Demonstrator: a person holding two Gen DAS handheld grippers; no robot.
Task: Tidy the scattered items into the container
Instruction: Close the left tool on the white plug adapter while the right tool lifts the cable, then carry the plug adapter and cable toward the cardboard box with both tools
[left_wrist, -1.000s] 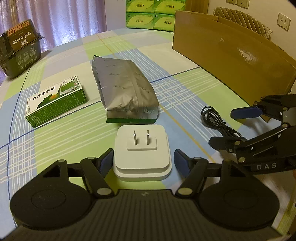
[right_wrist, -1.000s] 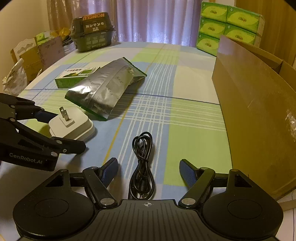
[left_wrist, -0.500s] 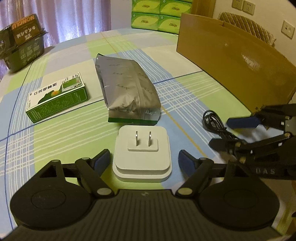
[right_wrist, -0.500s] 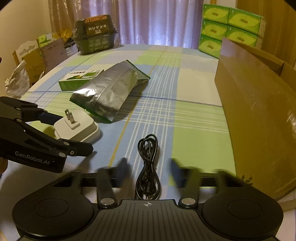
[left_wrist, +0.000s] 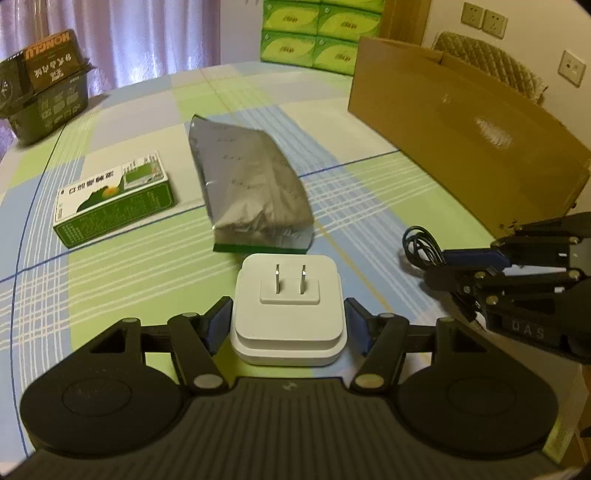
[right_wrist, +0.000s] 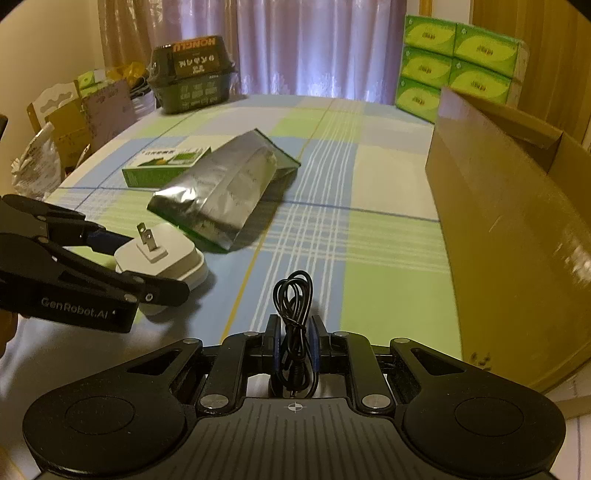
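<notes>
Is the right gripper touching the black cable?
Touching. The right wrist view shows the right gripper with both pads pressed against the coiled black cable.

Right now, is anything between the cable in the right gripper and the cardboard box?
Nothing visible. The right gripper is shut on the black cable, and only bare tablecloth lies between it and the cardboard box. The box's near wall stands tall, so lift over it.

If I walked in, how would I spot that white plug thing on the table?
Start at the big cardboard box, then look across the checked tablecloth to the silver pouch. The adapter lies at its near end, between the left tool's fingers. It is the only white item, with two metal prongs pointing up.
</notes>
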